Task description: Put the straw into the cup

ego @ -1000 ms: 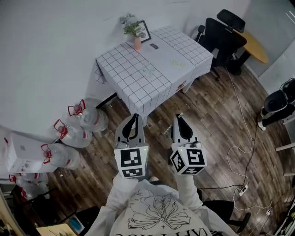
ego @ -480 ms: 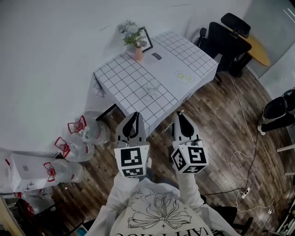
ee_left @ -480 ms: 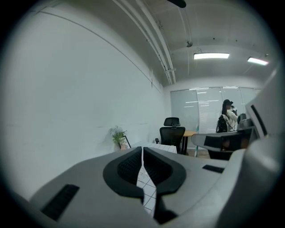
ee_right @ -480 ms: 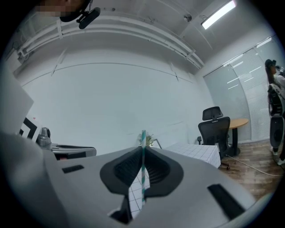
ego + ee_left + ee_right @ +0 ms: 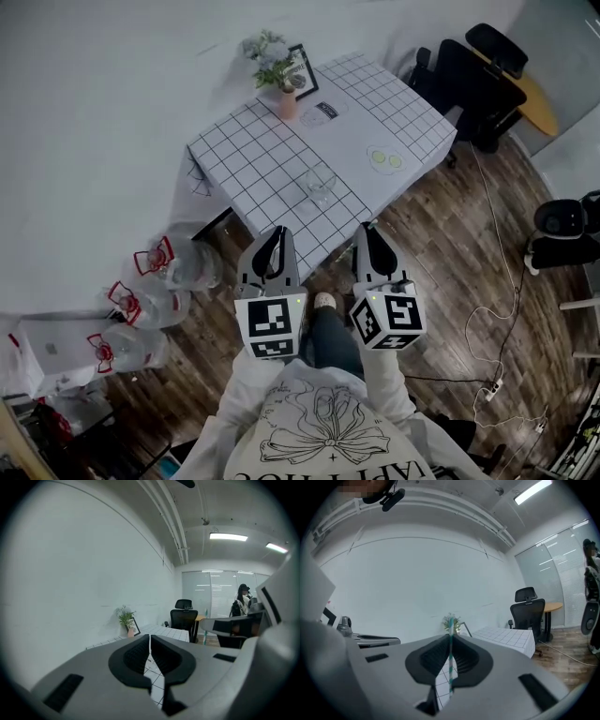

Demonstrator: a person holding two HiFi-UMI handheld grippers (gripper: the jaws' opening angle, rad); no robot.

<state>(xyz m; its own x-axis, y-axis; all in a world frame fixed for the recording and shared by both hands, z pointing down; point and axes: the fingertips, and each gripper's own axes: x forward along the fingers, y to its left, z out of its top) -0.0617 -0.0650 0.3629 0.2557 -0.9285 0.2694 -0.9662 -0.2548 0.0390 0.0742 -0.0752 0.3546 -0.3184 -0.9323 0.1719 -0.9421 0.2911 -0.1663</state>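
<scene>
Now, straw look: a thin tube, showing teal and white stripes.
Straw place: it is sitting in the right gripper, pinched in the seam between its 2 jaws.
Straw axis: it is running upright in the right gripper view, with its top end poking just past the jaw tips.
Right gripper: it is clamping tight on the straw and hovering over the wooden floor, short of the table.
Left gripper: its jaws are pressing together and holding nothing.
Cup: a clear glass, standing upright on the grid-patterned table near its closer edge, apart from both grippers.
Change: table and cup are sitting nearer the 2 grippers than 1 s ago; the grippers are staying side by side.
</scene>
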